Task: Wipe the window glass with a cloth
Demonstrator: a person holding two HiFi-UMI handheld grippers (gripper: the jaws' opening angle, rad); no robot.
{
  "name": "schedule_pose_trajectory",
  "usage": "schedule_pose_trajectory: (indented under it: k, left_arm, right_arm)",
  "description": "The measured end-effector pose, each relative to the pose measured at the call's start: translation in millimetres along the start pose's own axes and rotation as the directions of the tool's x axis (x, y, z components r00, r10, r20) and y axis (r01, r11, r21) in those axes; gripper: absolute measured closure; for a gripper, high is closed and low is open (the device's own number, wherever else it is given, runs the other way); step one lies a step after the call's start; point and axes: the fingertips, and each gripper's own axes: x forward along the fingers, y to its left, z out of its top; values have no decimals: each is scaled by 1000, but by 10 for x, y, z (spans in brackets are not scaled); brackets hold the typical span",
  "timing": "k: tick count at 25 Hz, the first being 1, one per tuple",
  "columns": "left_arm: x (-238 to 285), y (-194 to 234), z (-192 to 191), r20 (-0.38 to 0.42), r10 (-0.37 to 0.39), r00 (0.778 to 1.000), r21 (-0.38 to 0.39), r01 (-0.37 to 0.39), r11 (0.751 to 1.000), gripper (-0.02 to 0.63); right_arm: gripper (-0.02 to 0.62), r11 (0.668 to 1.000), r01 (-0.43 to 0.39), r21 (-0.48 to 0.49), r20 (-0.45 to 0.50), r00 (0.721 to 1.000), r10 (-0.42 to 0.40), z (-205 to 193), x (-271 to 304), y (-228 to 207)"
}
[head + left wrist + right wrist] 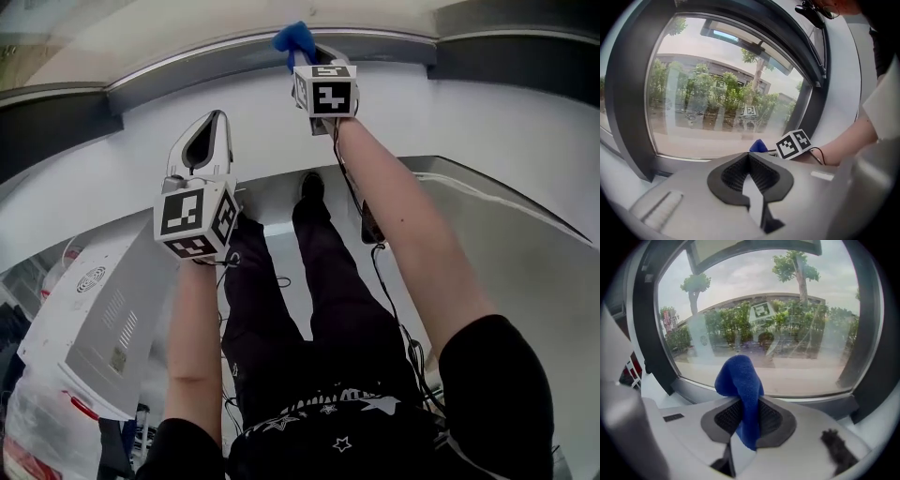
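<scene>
Right gripper (743, 401) first: its jaws were pinched tight on the cloth (739, 380), and the ribbed dark pads (724, 416) had a fold of it trapped between them. A fat blue bunch stood up past the tips, with a short tail hanging back behind the grip. The cloth was a thick, fuzzy, towel-like weave. It looked light, limp and soft, so it should squash flat under pressure rather than push back. It shouldn't slip either, since nap against ribbing ought to bite well. That hold looked like a sound one, with the fold clamped and a cushion of cloth left ahead of the tips. The cushion matters, because it should be the cloth and not the hard grey plastic that meets the pane.

Just beyond that blue bunch was the glass (787, 333), down near its lower edge. It couldn't be told from here whether the cloth was actually touching it. The pane was smooth, hard and flat, hazy in patches with faint streaks, and it threw back a reflection of a marker cube. A broad dark frame (647, 343) ran round it, matt and rigid, with trees and a low building showing outside.

Over on the other side, the left gripper (749, 157) was pressed together on nothing. Its pads met at the tips, and it was held lower and nearer the person, well short of the window.
</scene>
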Motion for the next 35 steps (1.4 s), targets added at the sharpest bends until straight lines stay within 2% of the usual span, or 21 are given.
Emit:
schedule_pose_trajectory:
  k: [7, 13, 16, 19, 25, 30, 33, 35]
  left_arm:
    - [387, -792, -34, -39, -74, 997, 43, 75, 996, 598]
    - [695, -1431, 63, -50, -136, 989, 95, 141, 985, 598]
    - [738, -1652, 80, -48, -149, 988, 106, 153, 982, 598]
    - [732, -1815, 76, -45, -150, 988, 112, 154, 982, 598]
    - [552, -1950, 180, -24, -131, 991, 94, 133, 987, 598]
    - [50, -1980, 293, -31, -138, 990, 79, 140, 987, 598]
    - [-272, -1964, 525, 6, -139, 990, 42, 139, 989, 598]
    - [-533, -1934, 700, 42, -136, 990, 51, 134, 990, 598]
  right_arm:
    - [519, 986, 125, 112, 12, 992, -128, -174, -432, -1268]
    - [520, 946, 248, 210, 29, 965, -259, -285, -842, -2289]
    - [520, 918, 288, 272, 25, 952, -306, -386, -1055, -2628]
    - [520, 911, 300, 281, 25, 947, -320, -442, -1208, -2826]
    - [519, 915, 304, 266, 59, 942, -330, -423, -1615, -2845]
    - [519, 907, 262, 330, 76, 950, -302, -538, -2127, -2318]
    - [520, 888, 230, 397, 91, 954, -287, -469, -2377, -2078]
    - [518, 880, 214, 424, 115, 951, -286, -362, -2564, -1911]
